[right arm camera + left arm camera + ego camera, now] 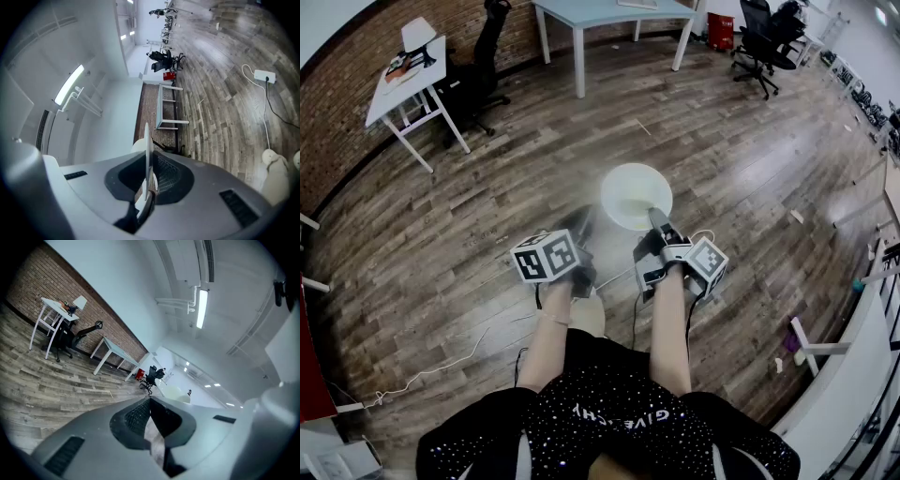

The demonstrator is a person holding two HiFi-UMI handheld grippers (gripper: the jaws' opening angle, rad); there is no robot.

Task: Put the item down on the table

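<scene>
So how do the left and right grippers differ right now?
The right gripper grips a white plate by its rim; the left gripper holds nothing. The right gripper's jaws are kept apart by the plate's edge; the left gripper's meet at the tips. Both hang over wooden floor.

The only legible print is white "GIVENCHY" lettering, upside down, on the person's black top.

Smooth white plate (plastic or ceramic, cannot tell), matt grey plastic right gripper, grained wood-plank floor, rough brick wall
</scene>
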